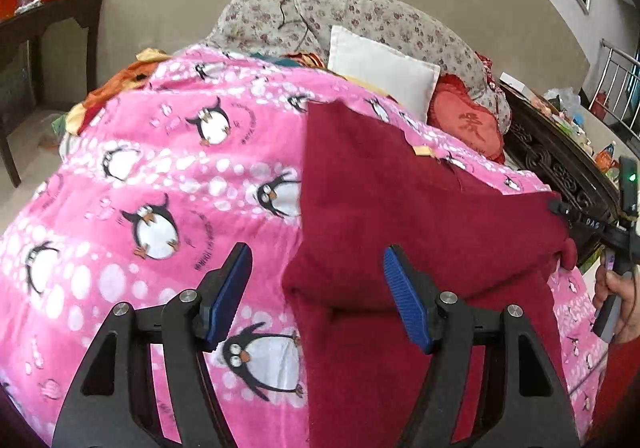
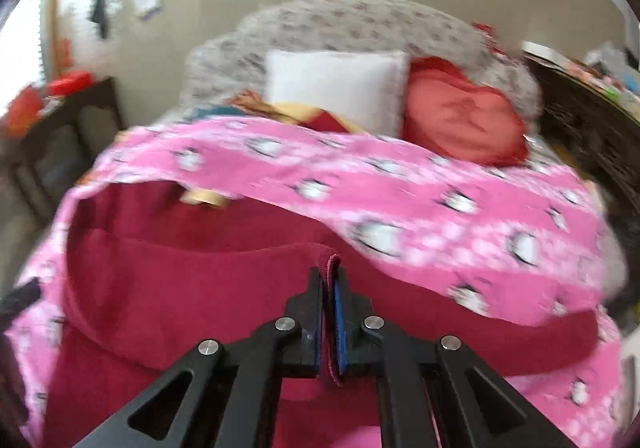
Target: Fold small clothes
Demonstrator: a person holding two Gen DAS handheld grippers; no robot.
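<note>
Lying on the pink penguin blanket [image 1: 168, 175] is the dark red garment [image 1: 400, 207], spread over the right part of the bed, with one corner lifted at its right edge. The right tongs [image 2: 330, 300] are clenched on that hemmed corner, cloth sandwiched between the blue pads [image 2: 340, 328]. In the left wrist view the same tongs show at the far right edge, pinching the garment's raised corner, with the person's right hand [image 1: 620, 300] on the handle. The right wrist view is motion-blurred, so fold lines there are hard to read; it looks like one layer is doubled over another.

The left tongs [image 1: 318, 296] are released, jaws spread wide, grasping nothing. One blue pad sits over the blanket, the other over the garment's left edge. Contact with the cloth cannot be told.

Past the blanket: a white pillow [image 1: 380, 67] and a red cushion [image 1: 468, 123] side by side, against floral grey bedding [image 1: 360, 15]. An orange cloth [image 1: 116, 83] is bunched at the blanket's far left corner. A dark carved wooden frame [image 1: 560, 167] runs along the right. A dark tabletop [image 1: 52, 11] with red items stands off left.
</note>
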